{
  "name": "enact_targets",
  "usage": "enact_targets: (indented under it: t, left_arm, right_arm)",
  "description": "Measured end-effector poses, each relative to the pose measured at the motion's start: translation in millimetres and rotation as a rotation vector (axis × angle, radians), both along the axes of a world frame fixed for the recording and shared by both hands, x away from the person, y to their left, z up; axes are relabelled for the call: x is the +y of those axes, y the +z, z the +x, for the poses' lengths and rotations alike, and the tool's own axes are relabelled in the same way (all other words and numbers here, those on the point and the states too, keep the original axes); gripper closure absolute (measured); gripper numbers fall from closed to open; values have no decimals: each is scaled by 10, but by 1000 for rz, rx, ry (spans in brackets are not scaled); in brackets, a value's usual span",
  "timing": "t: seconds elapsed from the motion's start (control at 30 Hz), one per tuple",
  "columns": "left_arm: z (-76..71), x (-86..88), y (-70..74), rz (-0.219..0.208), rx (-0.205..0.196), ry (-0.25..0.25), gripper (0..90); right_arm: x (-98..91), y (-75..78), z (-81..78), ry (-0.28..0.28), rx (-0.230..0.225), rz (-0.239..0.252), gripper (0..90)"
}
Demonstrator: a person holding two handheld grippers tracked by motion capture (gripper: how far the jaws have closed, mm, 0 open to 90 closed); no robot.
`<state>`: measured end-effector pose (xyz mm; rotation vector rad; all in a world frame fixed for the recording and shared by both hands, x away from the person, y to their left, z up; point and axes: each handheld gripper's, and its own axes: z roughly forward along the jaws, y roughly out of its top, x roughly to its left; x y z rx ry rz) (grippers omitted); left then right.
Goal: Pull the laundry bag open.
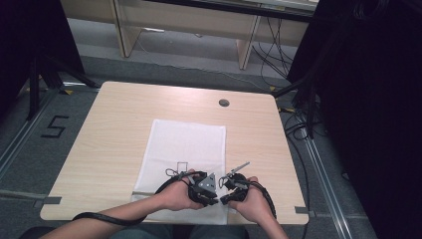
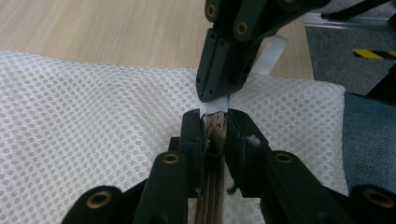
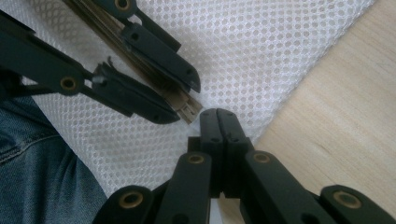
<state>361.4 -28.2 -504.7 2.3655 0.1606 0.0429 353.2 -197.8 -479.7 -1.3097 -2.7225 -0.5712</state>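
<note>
A white mesh bag [image 1: 184, 144] lies flat on the wooden table [image 1: 114, 129], with a tan zipper [image 2: 212, 186] along its near edge. My left gripper [image 2: 215, 119] straddles the zipper slider [image 2: 216, 130], its jaws slightly apart and close on either side of it. Tip to tip with it, my right gripper [image 2: 212, 95] is shut on the white fabric tab [image 2: 271, 56] at the zipper's end. In the right gripper view its jaws [image 3: 218, 114] are pressed together, and the left gripper [image 3: 187, 101] flanks the zipper end [image 3: 189, 111]. From above, the left gripper [image 1: 216, 200] and the right gripper [image 1: 224, 198] meet at the bag's near right corner.
A small round grommet [image 1: 224, 102] sits in the table's far side. The person's denim-clad legs [image 3: 37, 154] are just below the near edge. Black stands and cables [image 1: 298, 124] crowd the floor to the right, and wooden furniture legs [image 1: 246, 47] stand beyond the table.
</note>
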Motion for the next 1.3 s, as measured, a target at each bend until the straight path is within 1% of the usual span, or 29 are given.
enact_targets:
  t: [0.07,0.1,0.13,0.17,0.2,0.23,0.33,0.37,0.4,0.43,0.5,0.57,0.6,0.63,0.67,0.7,0.73,0.83,0.87,0.9,0.93,1.0,1.03,1.1,1.17,1.2,1.23,1.27,1.3]
  left_arm:
    - [8,-2,2,1,-7,-1,754]
    - [3,-3,-6,-1,3,7,755]
    - [3,-3,-6,-1,3,7,757]
    - [9,-7,-14,-8,-6,7,757]
    - [10,-8,-17,-10,-3,8,760]
    - [13,-4,-21,-12,-3,7,767]
    - [-2,-1,-23,-9,-12,2,791]
    - [-15,-1,-13,7,-39,-10,791]
    - [-25,-8,-6,9,-60,-15,800]
    - [-34,-11,2,19,-75,-15,806]
    - [-36,-18,10,31,-57,-33,813]
    - [-31,-14,21,20,-64,-16,815]
    - [-23,-11,25,19,-40,-14,816]
    - [-21,-14,22,8,-23,-4,816]
    - [-12,-12,24,1,-11,1,816]
    - [-6,-10,29,3,-3,0,816]
    - [1,-9,35,5,-1,-5,816]
    - [9,-8,49,4,-8,-12,817]
    - [8,-7,54,7,-9,-15,817]
    - [8,-7,54,7,-9,-15,817]
    - [7,-6,56,10,-12,-18,817]
    - [2,-5,56,6,-14,-19,818]
    - [-5,-4,55,7,-5,-14,818]
    - [-7,-4,54,8,-4,-15,817]
    - [-4,-7,63,11,-10,-21,818]
    - [-12,-8,68,18,-7,-19,818]
    - [-12,-8,68,18,-7,-19,818]
    - [-10,0,75,23,-18,-25,818]
    - [-11,13,78,23,-13,-24,818]
  right_arm:
    - [-5,-3,5,5,-8,-1,900]
    - [-3,-1,1,0,-2,0,900]
    - [-3,-1,1,0,-2,0,900]
    - [-4,-1,1,3,-1,1,900]
    - [-2,-1,2,1,-3,-1,900]
    - [-11,-11,17,19,-27,-2,900]
    - [-11,-10,17,19,-23,-3,900]
    - [-10,-10,17,18,-23,-4,900]
    - [-9,-9,15,14,-21,-3,900]
    - [-1,-1,2,-2,2,-1,900]
    - [-21,-11,23,26,-30,-3,900]
    - [-25,-15,27,32,-36,-1,900]
    - [-26,-16,28,32,-35,0,900]
    - [-21,-10,22,23,-29,-2,900]
    - [-21,-10,24,24,-24,-3,900]
    - [-23,-16,31,33,-33,-1,900]
    - [-14,-6,19,18,-21,-7,900]
    - [-16,-13,25,17,-25,-6,900]
    - [-1,-7,20,9,-21,-20,900]
    - [-1,-7,20,9,-21,-20,900]
    - [-2,-11,32,31,-33,-20,900]
    - [8,-6,23,32,-37,-24,900]
    - [8,-9,27,37,-39,-23,900]
    - [6,-10,28,37,-38,-22,900]
    - [15,-7,18,25,-35,-23,900]
    - [22,5,15,36,-22,-42,900]
    - [22,5,15,36,-22,-42,900]
    - [28,9,11,34,-15,-43,900]
    - [30,10,10,32,-16,-44,900]
